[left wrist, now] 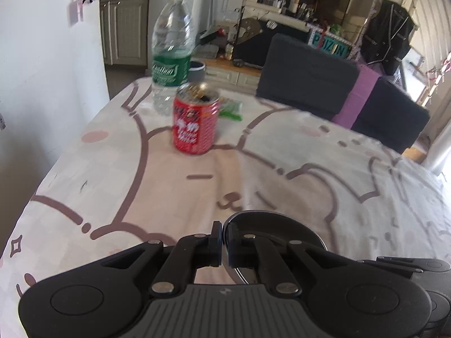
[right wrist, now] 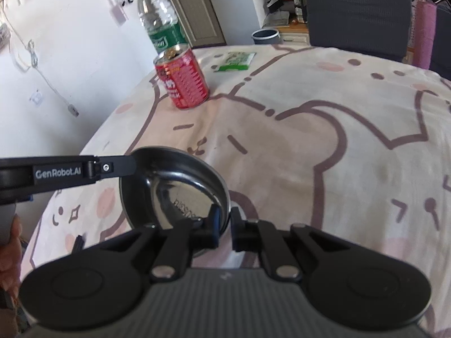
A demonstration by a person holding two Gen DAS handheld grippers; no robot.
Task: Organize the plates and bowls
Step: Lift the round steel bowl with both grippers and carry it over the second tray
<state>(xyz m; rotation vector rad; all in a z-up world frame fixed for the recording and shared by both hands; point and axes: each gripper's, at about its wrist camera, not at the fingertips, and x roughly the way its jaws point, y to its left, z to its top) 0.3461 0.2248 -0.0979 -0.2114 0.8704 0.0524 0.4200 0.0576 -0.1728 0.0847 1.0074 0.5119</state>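
Both grippers are pinching the same steel bowl (right wrist: 180,188) right now. The right gripper (right wrist: 224,225) has its jaws clenched over the near rim, one finger inside and one outside. The left gripper (left wrist: 224,242) is clamped on the rim from the other side.

The bowl sits toward the near edge of the table (right wrist: 324,140), and I can't tell if it's resting or just lifted.

No plates or other bowls show up anywhere, only a red can (right wrist: 183,77), a water bottle (right wrist: 159,21) and a green packet (right wrist: 235,60) toward the far edge. So I'd guess the sorting is barely started, nothing stacked yet.
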